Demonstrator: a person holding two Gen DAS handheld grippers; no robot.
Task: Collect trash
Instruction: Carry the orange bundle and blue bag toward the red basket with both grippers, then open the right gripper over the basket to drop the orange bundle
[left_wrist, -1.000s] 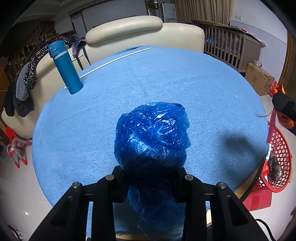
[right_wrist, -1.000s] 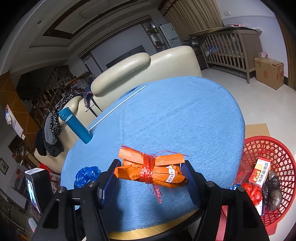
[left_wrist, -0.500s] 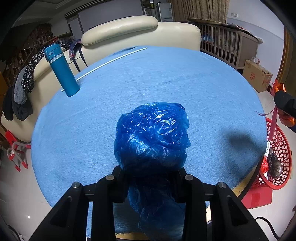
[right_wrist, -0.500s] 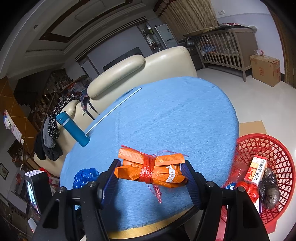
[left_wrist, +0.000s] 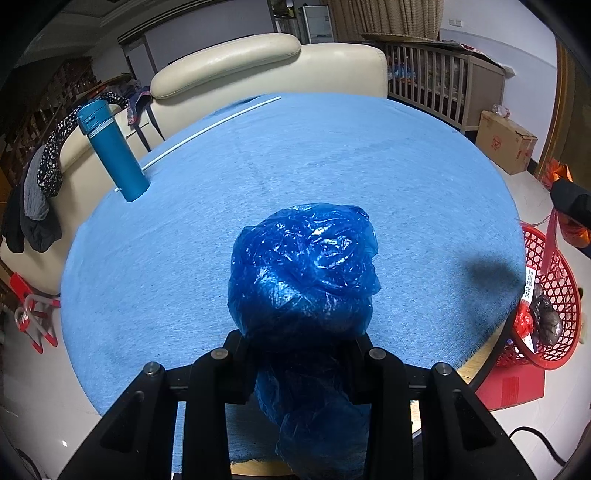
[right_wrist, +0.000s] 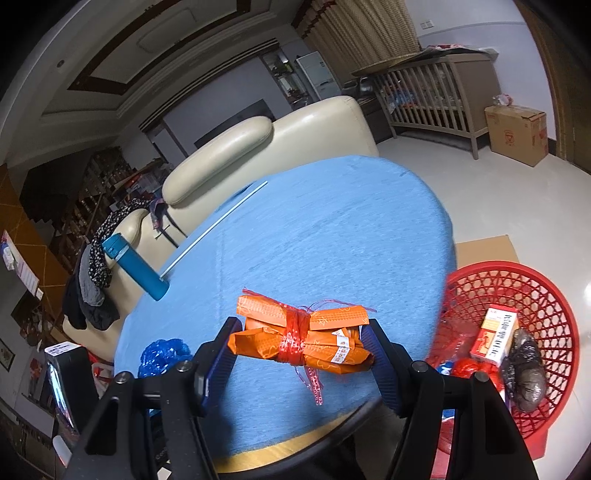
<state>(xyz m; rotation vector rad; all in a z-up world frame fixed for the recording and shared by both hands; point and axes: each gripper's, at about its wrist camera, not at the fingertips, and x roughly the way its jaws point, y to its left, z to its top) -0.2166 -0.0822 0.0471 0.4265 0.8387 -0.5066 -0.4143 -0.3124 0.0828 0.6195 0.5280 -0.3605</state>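
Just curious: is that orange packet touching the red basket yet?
Apart. The right wrist view shows the orange packet held in the right tool, with blue tabletop between it and the red basket.

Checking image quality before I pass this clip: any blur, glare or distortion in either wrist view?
Left wrist: sharp; fisheye bends the table edge; small glints on the blue plastic bag. Right wrist: red basket near rim and table edge smeared; orange packet crisp.

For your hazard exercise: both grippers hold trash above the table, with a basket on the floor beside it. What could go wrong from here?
1. The orange bundle trails loose red string; it might snag on the basket mesh.
2. The blue bag is slippery and bulges past the left gripper; it could slide out.
3. The basket sits off the table's edge, so an early release could miss it.
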